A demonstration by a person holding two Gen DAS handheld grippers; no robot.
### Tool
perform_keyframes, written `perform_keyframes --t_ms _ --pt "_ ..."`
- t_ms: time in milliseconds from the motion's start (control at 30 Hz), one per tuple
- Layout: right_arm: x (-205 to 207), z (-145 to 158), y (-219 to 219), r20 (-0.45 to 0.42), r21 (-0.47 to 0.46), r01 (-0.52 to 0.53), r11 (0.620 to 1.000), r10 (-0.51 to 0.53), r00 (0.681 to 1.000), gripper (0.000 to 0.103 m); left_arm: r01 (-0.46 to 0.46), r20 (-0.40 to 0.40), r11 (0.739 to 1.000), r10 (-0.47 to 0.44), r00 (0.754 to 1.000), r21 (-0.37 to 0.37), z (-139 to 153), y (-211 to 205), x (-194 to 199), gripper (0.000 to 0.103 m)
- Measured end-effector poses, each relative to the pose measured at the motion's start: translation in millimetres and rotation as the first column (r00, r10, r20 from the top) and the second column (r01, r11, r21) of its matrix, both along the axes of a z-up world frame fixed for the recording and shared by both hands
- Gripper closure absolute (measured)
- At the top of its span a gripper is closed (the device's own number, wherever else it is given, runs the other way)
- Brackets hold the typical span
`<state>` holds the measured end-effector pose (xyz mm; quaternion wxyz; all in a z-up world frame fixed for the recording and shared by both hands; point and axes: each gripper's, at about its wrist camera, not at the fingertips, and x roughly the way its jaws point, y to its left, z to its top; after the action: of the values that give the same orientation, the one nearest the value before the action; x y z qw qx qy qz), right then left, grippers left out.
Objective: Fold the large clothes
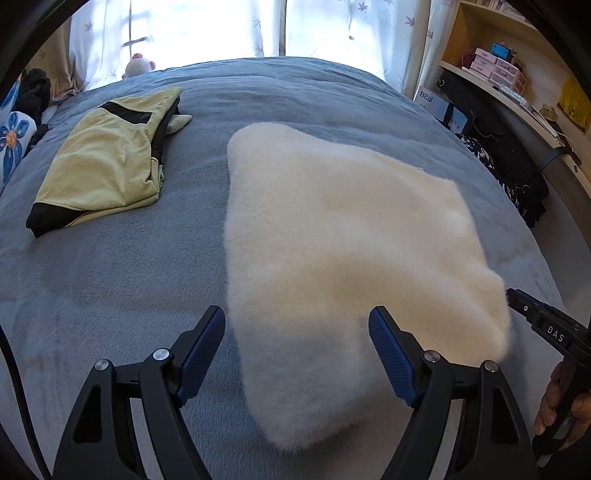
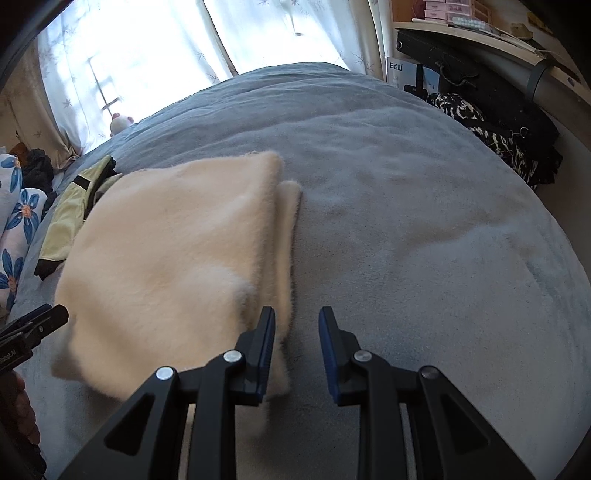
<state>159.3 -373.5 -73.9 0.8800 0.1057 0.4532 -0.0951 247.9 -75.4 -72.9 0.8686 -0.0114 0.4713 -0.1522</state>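
Note:
A fluffy cream-white garment (image 1: 332,236) lies folded on the grey-blue bed cover (image 1: 122,273). It also shows in the right wrist view (image 2: 177,243), with a second layer edge sticking out along its right side. My left gripper (image 1: 297,325) is open, just above the garment's near left edge, holding nothing. My right gripper (image 2: 297,325) is open and empty, at the garment's near right edge; its left finger (image 2: 264,343) is over the fleece. The right gripper also shows at the right edge of the left wrist view (image 1: 517,299).
A folded yellow-green and black garment (image 1: 107,162) lies on the bed's left. Floral pillows (image 2: 18,229) and dark clothes (image 1: 33,92) sit at far left. A desk with shelves and boxes (image 1: 495,66) and a dark patterned cloth (image 2: 495,136) stand to the right. Curtains (image 1: 207,29) hang behind.

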Motion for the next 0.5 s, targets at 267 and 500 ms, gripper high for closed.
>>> perform_keyframes --t_ms 267,500 --pt "-18.1 19.3 9.1 0.015 0.024 -0.016 1.0 0.016 1.0 0.078 0.024 -0.046 0.999 -0.026 0.999 -0.025 12.4 4.8 -18.3 0.024" --pt "-38.1 40.3 15.0 0.051 0.041 -0.041 0.998 0.038 0.998 0.057 0.041 -0.088 0.999 -0.044 0.995 -0.026 22.3 11.0 -38.1 0.021"
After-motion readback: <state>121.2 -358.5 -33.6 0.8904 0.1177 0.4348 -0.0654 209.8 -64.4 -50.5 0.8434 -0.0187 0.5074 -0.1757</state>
